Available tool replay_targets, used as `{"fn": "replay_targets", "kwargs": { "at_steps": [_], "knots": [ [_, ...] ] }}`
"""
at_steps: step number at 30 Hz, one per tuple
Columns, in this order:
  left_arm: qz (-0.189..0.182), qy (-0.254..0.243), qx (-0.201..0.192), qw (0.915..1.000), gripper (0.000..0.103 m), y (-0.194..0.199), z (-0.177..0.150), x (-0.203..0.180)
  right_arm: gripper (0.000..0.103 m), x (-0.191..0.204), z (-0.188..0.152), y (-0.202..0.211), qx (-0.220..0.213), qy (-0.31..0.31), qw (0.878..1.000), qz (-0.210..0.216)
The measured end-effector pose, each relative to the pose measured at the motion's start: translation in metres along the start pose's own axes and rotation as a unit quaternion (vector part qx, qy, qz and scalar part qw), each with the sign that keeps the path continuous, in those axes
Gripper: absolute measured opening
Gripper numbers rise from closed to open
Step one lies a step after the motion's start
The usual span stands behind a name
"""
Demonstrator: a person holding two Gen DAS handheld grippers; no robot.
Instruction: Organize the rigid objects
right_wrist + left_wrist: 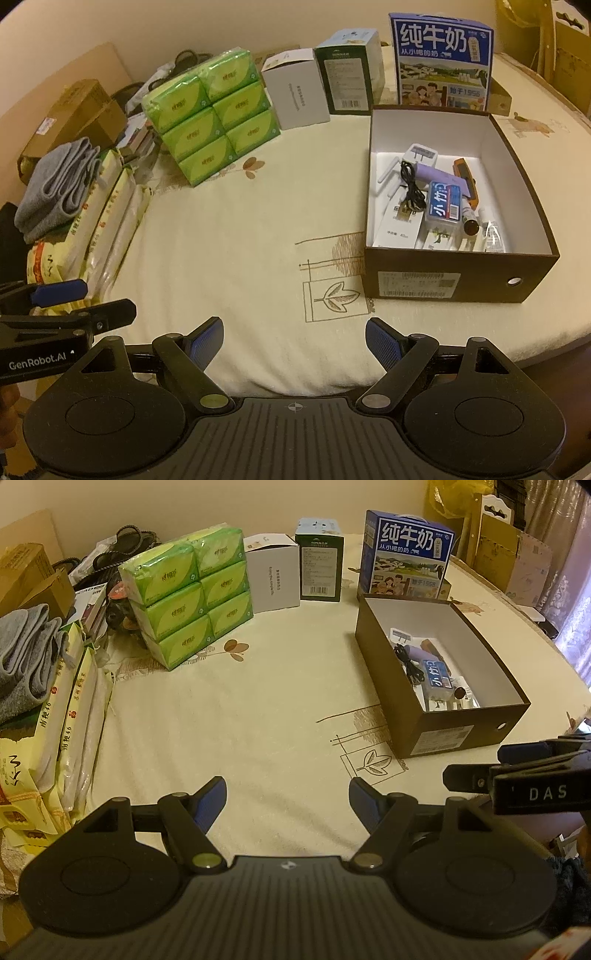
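I hold both tongs low over the cream tablecloth with printed leaf motifs (258, 709), side by side. My left gripper (288, 797) stands wide open with nothing between its blue-padded fingers, and my right gripper (294, 338) is the same: spread wide, empty.

The open dark-brown cardboard shoe box with a white interior (458, 273) sits ahead of the right tongs and a little to their right; from the left tongs it lies ahead and well off to the right (443, 734). The small rigid items lie inside it, among them one lilac tube (434, 173), one coiled black cable (412, 192), one clear case with a blue label (445, 205), one orange-and-black tool (467, 177) and one small brown bottle (471, 226).

Beyond both tongs, across the cloth, I count one six-pack of green tissue packets (192, 598), one white carton (275, 578), one dark-green upright carton (321, 570) and one blue milk carton with a carry handle (406, 554). To the left lies one folded grey cloth (55, 188) on long cream packets (70, 716).

The right wrist view looks deep into the shoe box, so the contents read clearly; the left wrist view sees only part of them past the near wall. Each view catches the other gripper at its edge.
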State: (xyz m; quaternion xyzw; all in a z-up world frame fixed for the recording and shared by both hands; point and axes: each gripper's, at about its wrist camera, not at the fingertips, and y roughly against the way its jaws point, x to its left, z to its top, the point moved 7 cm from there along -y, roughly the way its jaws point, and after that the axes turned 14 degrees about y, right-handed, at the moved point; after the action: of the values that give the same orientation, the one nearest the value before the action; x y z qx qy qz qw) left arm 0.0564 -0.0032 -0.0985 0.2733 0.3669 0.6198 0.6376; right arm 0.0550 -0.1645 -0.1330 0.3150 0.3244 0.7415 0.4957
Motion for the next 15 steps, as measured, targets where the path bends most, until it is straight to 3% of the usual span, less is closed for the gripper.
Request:
{"fn": "replay_targets", "kwargs": {
  "at_steps": [15],
  "knots": [
    [0.0, 0.001, 0.002, 1.0, 0.07, -0.0028, -0.0008, 0.0009, 0.081, -0.001, 0.002, -0.0023, -0.001, -0.001, 1.0, -0.002]
  ]
}}
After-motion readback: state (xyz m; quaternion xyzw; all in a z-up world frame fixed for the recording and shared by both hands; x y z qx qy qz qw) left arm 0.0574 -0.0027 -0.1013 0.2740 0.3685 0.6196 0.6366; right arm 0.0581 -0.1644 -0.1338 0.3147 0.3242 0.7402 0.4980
